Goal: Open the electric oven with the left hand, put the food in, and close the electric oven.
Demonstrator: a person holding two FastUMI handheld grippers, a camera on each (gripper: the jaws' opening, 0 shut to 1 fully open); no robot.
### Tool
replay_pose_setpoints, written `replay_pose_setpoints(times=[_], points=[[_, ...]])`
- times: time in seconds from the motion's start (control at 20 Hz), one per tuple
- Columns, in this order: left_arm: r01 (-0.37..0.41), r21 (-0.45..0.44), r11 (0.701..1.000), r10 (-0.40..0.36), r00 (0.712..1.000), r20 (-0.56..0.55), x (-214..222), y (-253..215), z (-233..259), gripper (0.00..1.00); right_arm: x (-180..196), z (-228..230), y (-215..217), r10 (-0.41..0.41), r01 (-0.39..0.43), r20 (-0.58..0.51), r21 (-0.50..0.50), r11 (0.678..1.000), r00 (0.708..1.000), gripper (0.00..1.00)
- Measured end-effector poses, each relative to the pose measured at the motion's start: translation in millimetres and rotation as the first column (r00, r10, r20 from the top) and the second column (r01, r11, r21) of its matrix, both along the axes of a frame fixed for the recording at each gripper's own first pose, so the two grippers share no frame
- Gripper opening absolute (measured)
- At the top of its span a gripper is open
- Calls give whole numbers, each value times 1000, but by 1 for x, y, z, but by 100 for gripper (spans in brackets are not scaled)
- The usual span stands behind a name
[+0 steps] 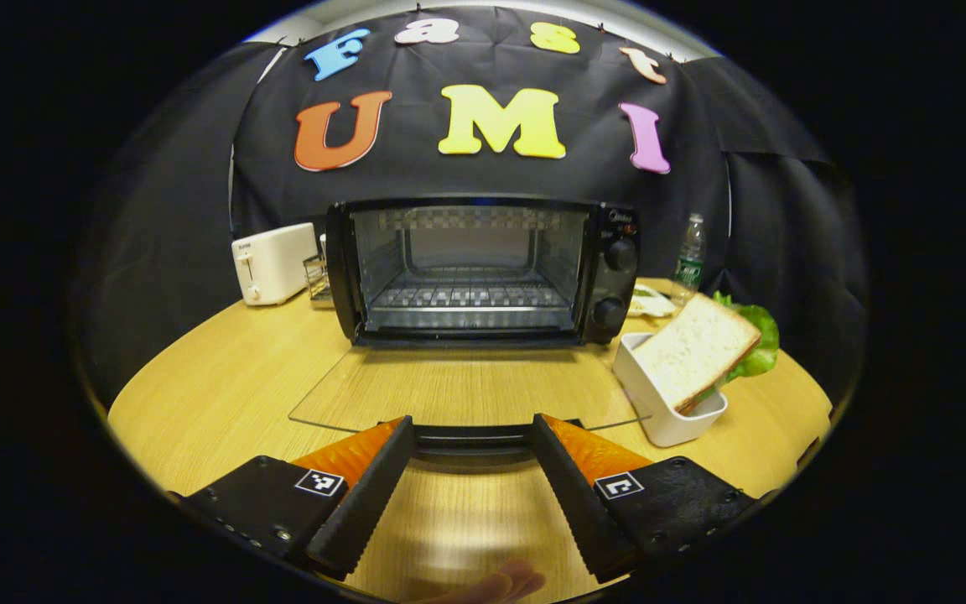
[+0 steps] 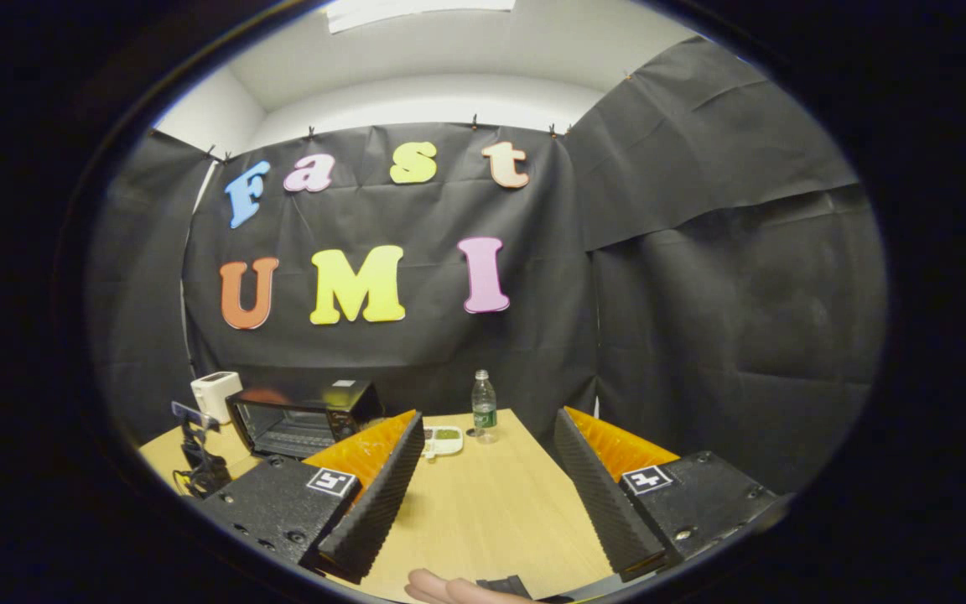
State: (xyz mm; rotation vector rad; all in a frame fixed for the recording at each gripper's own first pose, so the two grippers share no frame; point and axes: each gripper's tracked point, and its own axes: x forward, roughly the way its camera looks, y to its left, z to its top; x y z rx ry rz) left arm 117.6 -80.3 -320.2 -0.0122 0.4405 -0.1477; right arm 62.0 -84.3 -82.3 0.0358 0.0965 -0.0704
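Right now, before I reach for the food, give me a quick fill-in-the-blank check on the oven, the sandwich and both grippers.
1. The oven door lies fully ____, flat on the table.
2. The sandwich leans in a white ____ to the right of the oven.
3. The left gripper is ____, with the door handle between its fingers.
4. The right gripper holds ____.

Missing words: open; container; open; nothing

Nothing legible stands on the oven (image 1: 483,273): the brand script at its two o'clock corner is too small, as is the toaster's (image 1: 273,262) mark.
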Motion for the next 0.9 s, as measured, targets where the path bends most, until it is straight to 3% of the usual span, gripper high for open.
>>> replay_pose_setpoints(times=[0.15,0.3,0.5,0.6,0.85,0.9], points=[[-9,-17,1000,10,996,85,-9,4,49,93,24,-10,7,10,-12,-40,-41,999,999,96],[-11,-29,1000,16,987,160,-22,8,102,92,52,-30,24,67,-78,-120,-85,993,990,96],[-59,-2,998,58,970,235,-36,29,166,93,90,-69,56,181,-198,-291,-29,980,939,96],[-92,5,996,88,960,264,-44,42,191,93,108,-92,74,253,-247,-391,68,967,885,97],[-119,-22,993,120,938,326,-66,57,236,92,144,-156,108,401,-288,-621,280,916,674,100],[-123,-25,992,124,934,336,-68,59,241,92,149,-168,111,406,-275,-662,299,914,630,95]])
